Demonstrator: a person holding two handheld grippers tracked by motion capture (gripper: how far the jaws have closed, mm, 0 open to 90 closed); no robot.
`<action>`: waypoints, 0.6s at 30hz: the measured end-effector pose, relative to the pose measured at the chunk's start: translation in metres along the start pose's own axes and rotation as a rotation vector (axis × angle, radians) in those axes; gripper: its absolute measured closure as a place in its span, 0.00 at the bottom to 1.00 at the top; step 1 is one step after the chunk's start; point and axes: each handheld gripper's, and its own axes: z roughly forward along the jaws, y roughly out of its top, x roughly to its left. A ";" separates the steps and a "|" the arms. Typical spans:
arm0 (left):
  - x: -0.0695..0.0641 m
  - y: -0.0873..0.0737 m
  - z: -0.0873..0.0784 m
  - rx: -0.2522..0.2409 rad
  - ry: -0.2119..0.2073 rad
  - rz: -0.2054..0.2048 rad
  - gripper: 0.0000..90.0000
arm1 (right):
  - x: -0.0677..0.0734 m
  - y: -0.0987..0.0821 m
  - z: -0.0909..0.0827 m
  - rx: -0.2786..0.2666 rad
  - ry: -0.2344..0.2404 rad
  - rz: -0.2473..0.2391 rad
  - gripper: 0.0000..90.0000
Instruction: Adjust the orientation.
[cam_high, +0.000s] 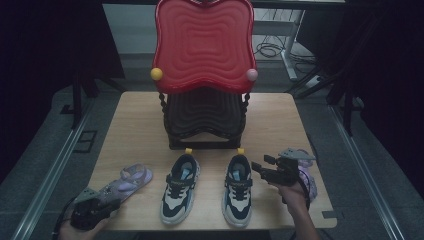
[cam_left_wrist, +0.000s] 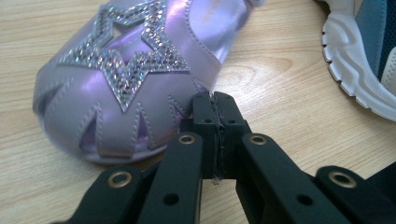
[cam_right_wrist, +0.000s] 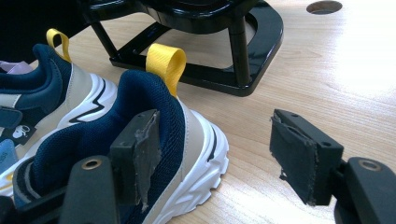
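Note:
A pair of navy, white and beige sneakers stands mid-table: the left one (cam_high: 179, 189) and the right one (cam_high: 238, 190). My right gripper (cam_high: 259, 165) is open at the right sneaker's heel. In the right gripper view (cam_right_wrist: 215, 140) one jaw sits over that sneaker's (cam_right_wrist: 135, 93) blue heel collar, the other above bare wood. A purple sandal (cam_high: 131, 178) with a glittery star lies at the front left. My left gripper (cam_high: 116, 201) is shut and empty, and in the left gripper view its tips (cam_left_wrist: 215, 116) are right at the sandal's (cam_left_wrist: 126, 70) toe.
A black shoe rack (cam_high: 204, 115) with a red wavy top (cam_high: 202, 45) stands behind the sneakers on the wooden table (cam_high: 280, 115); its base (cam_right_wrist: 210, 74) is close beyond the right sneaker. A second purple sandal (cam_high: 306, 181) lies behind my right hand.

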 end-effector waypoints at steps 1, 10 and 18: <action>0.001 0.000 0.000 0.000 0.003 -0.002 0.99 | 0.000 0.000 0.000 0.001 -0.001 -0.002 0.37; 0.009 -0.002 -0.004 -0.009 0.017 -0.027 0.99 | 0.000 -0.001 0.001 0.003 -0.006 -0.001 0.37; 0.018 -0.002 -0.004 -0.008 0.036 -0.045 0.99 | 0.000 -0.001 0.001 0.003 -0.005 -0.001 0.37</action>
